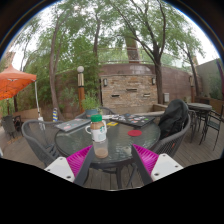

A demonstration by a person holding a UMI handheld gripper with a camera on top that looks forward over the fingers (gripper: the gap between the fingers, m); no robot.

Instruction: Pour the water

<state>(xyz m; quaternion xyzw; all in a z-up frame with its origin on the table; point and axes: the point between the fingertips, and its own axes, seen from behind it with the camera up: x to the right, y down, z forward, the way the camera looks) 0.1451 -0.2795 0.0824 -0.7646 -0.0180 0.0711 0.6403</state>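
A clear plastic bottle (99, 138) with a green cap and white label stands upright on the round glass patio table (125, 140), near its front left edge. A small red cup or dish (136, 131) sits on the table to the right of the bottle. My gripper (113, 160) is open, with its pink pads (80, 160) spread wide and nothing between them. The bottle stands just ahead of the left finger, beyond the fingertips.
Dark metal patio chairs (40, 142) surround the table, one with a dark bag (174, 117) on the right. An orange umbrella (14, 83) is at the left. A stone outdoor fireplace (128, 90) and trees stand beyond. Papers (72, 124) lie on the table's far left.
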